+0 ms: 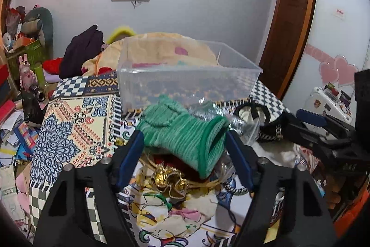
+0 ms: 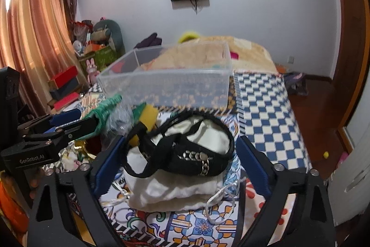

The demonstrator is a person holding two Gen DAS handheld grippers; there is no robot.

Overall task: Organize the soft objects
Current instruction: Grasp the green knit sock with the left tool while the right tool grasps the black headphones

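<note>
My left gripper (image 1: 182,138) is shut on a green knitted piece (image 1: 182,131), held above the patterned bedspread in front of a clear plastic bin (image 1: 185,82). In the right wrist view the left gripper (image 2: 92,122) shows at the left with the green knit (image 2: 105,109) between its pads. My right gripper (image 2: 178,154) is open, its fingers on either side of a black pouch with a chain (image 2: 185,154) that lies on a white cloth bag (image 2: 180,189). The clear bin (image 2: 166,85) stands just behind. A yellow soft item (image 2: 148,117) lies beside the pouch.
A red and gold drawstring pouch (image 1: 168,177) lies under the left gripper. A folded beige blanket (image 1: 166,48) sits behind the bin. Cluttered boxes and toys (image 2: 92,57) stand at the far left by the curtain. The bed's right edge (image 2: 298,131) drops to a wooden floor.
</note>
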